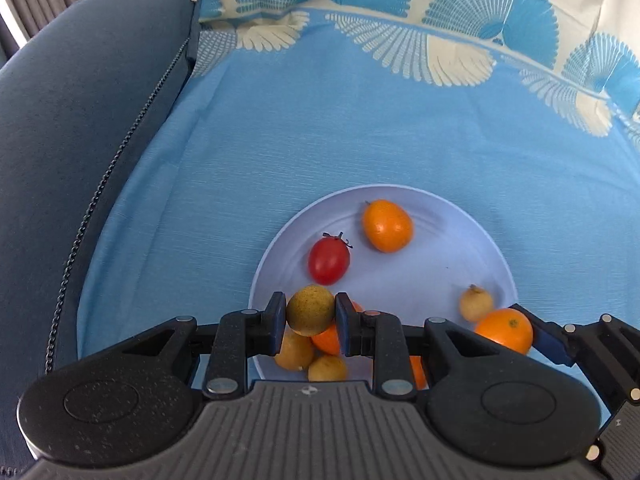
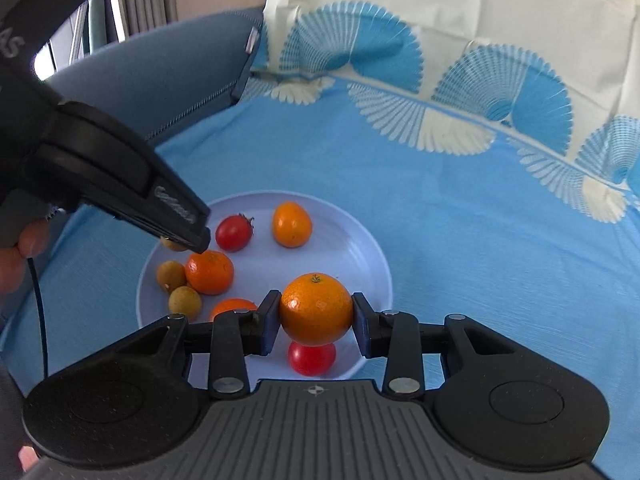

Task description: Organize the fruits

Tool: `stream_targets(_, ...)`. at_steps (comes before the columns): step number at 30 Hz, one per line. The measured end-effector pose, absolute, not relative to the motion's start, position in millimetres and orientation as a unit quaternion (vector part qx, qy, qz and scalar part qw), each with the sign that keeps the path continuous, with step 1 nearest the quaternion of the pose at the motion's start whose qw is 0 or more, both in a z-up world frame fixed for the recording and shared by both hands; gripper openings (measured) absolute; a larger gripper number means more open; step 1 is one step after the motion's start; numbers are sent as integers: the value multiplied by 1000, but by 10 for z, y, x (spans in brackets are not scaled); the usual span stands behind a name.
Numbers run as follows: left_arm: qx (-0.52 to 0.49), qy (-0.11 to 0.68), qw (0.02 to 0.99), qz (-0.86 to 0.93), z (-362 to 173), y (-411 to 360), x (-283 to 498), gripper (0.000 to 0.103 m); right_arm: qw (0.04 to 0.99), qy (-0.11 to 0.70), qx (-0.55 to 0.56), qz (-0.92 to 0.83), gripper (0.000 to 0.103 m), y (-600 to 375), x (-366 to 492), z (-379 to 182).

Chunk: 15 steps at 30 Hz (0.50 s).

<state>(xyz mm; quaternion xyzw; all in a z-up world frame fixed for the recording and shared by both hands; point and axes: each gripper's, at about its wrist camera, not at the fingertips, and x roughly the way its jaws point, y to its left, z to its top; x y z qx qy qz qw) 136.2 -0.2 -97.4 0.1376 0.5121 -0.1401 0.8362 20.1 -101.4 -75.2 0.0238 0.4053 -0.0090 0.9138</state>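
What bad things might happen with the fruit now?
The left gripper pinches a small yellow-green fruit above a cluster on the plate; dropped there, it may bump others and roll. The right gripper holds an orange over a red tomato, which could get squashed. Both grippers are close together and might collide.

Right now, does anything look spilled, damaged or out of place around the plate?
Nothing stands out. All loose fruit sits inside the plate, none on the cloth. The left gripper holds a small yellow-green fruit and the right gripper an orange, both over the plate. No fruit looks squashed.
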Motion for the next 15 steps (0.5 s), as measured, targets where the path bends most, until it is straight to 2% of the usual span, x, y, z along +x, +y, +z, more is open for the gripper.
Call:
stream_targets(1,139,513,835,-141,-985,-5,1380,30,913,408,25,-4,39,-1015,236,-776)
stream_targets(2,140,515,833,-149,-981,-7,1393,50,911,411,26,3,39,-1018,255,-789)
stream_targets(3,139,515,832,-155,-964,3,1396,87,911,412,26,5,41,-1017,271,-786)
stream_targets(4,134,508,837,-153,-926,24,1390,101,913,408,26,2,54,-1019,274,-767)
stream_targets(5,128,492,848,-149,-866,60,1357,103,915,402,27,0,63,-1015,262,-743)
stream_targets(6,128,483,853,-151,-816,77,1318,103,918,396,27,-2,76,-1018,241,-710)
stream_targets(7,135,484,850,-156,-783,80,1290,103,920,391,27,-5,81,-1020,206,-679)
stream_targets(15,142,508,838,-141,-524,303,824,103,916,397,42,-36,95,-994,-309,-364)
